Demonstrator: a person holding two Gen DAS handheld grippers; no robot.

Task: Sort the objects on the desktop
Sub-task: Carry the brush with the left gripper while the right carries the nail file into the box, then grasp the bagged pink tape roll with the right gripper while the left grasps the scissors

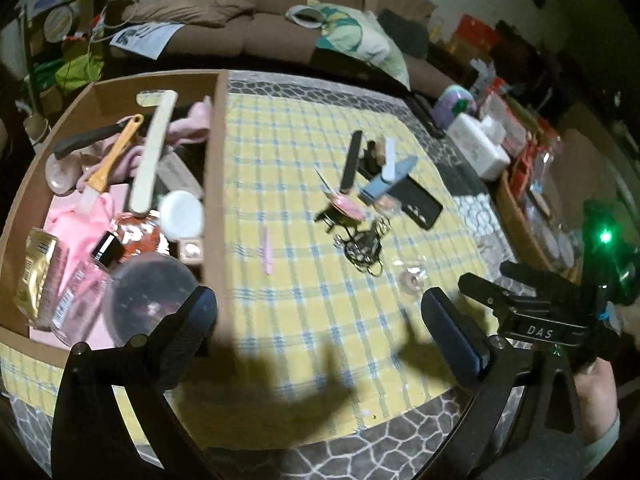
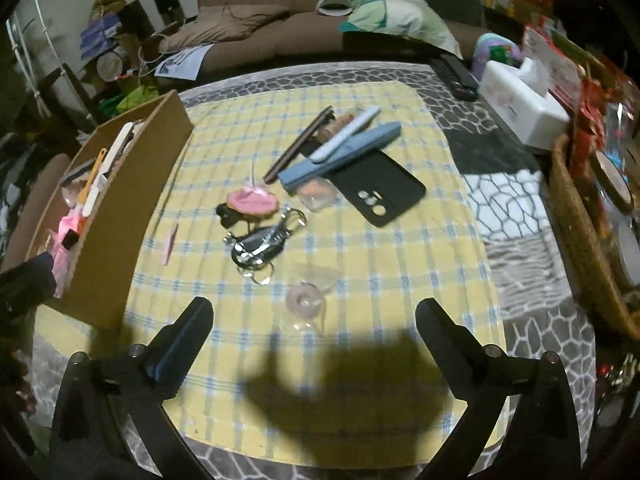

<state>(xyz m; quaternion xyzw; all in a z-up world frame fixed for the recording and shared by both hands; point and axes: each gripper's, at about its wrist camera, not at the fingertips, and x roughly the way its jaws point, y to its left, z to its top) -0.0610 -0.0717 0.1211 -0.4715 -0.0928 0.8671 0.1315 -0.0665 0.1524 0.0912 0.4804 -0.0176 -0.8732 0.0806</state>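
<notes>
A cardboard box [image 1: 218, 168] at the table's left holds sorted items: a brush, a long cream file, a white jar, pink cloth. It also shows in the right wrist view [image 2: 120, 208]. On the yellow checked cloth [image 2: 360, 272] lie a black phone case [image 2: 380, 188], a blue case [image 2: 340, 156], a pink pouch [image 2: 252, 200], keys [image 2: 260, 244], a pink stick [image 2: 170, 244] and a clear tape roll [image 2: 306, 300]. My left gripper [image 1: 320, 320] is open and empty beside the box. My right gripper [image 2: 314, 328] is open and empty, just short of the tape roll.
A white tissue box [image 2: 520, 100] and a remote [image 2: 458, 74] sit at the table's far right. A wicker basket [image 2: 580, 220] of clutter stands at the right edge. A brown sofa [image 2: 280, 20] runs behind the table.
</notes>
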